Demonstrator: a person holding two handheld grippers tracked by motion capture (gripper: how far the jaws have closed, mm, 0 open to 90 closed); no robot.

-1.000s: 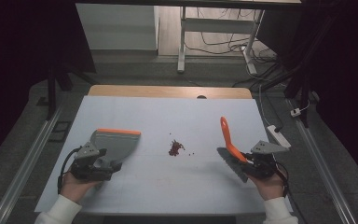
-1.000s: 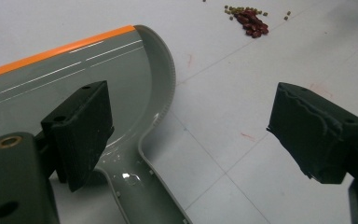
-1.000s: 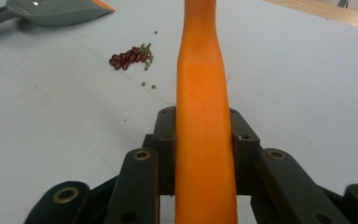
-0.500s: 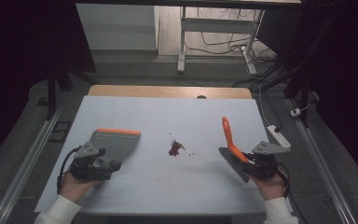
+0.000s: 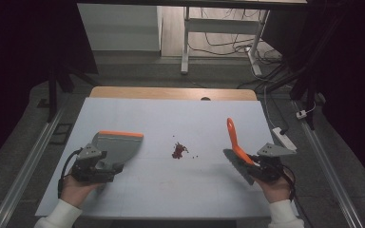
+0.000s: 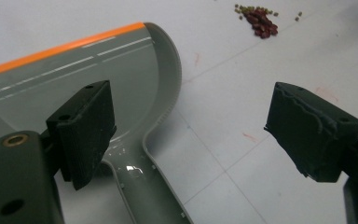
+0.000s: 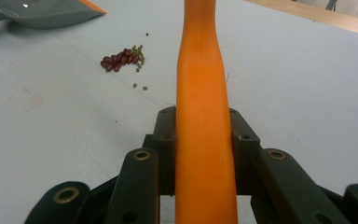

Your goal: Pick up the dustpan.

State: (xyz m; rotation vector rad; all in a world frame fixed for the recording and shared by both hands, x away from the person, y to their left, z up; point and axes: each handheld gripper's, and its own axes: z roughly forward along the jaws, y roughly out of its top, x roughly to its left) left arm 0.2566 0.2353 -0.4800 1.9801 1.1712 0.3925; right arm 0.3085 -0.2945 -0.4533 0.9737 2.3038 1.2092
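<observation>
Sweeping job judged in hand: small heap of red and green beans (image 5: 179,150) lying mid-table, between tools, well apart from both. Right gripper (image 5: 261,167) pinched on orange brush handle (image 7: 204,116), jaws pressed flat against its sides. Left gripper (image 6: 191,135) spread, jaws just been closing slightly; grey dustpan (image 6: 74,79) handle seen between them, not yet clamped. Dustpan judged light, stiff, smooth plastic, likely slippery; hold best taken on narrow handle. Beans loose, rolling easily
</observation>
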